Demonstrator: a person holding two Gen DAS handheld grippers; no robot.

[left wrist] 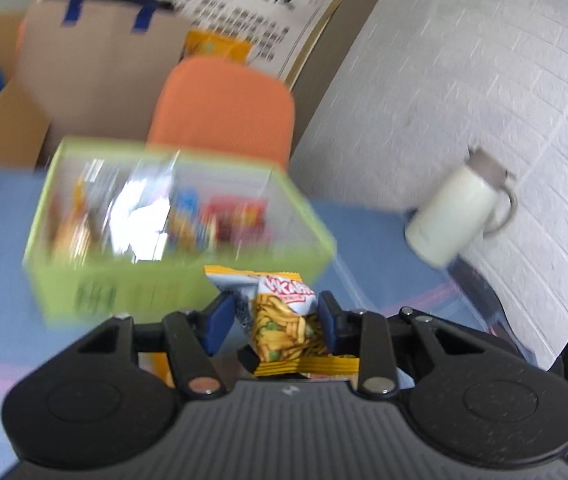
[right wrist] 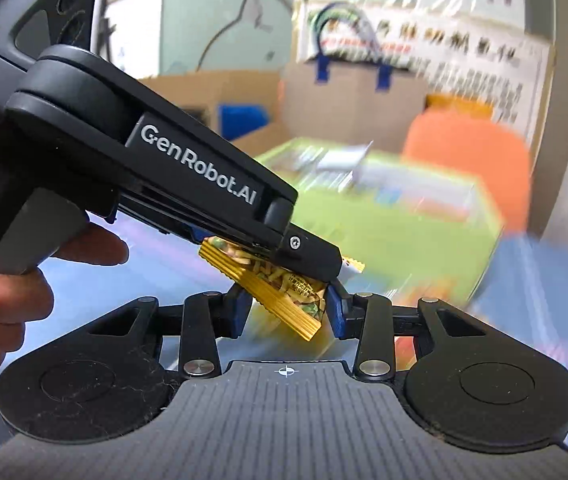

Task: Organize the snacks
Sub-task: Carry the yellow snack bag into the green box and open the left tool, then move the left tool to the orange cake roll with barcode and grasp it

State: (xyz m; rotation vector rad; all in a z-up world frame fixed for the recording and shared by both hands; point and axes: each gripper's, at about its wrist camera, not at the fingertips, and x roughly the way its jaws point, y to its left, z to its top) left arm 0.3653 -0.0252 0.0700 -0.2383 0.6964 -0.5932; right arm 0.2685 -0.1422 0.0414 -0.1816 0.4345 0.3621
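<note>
Blue tabletop (left wrist: 368,232) carries a green snack box (left wrist: 172,276) toward its far edge, while left tongs (left wrist: 280,312) pinch a yellow snack packet (left wrist: 284,328) and right tongs (right wrist: 290,306) are pressed together, whether on that packet I cannot tell.

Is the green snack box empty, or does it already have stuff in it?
Not empty. Through the green box's open top, the left wrist view shows several colourful packets inside, too blurred to count.

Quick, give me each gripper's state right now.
Left gripper: closed on a yellow snack packet.
Right gripper: shut; whether it grips anything cannot be told.
</note>
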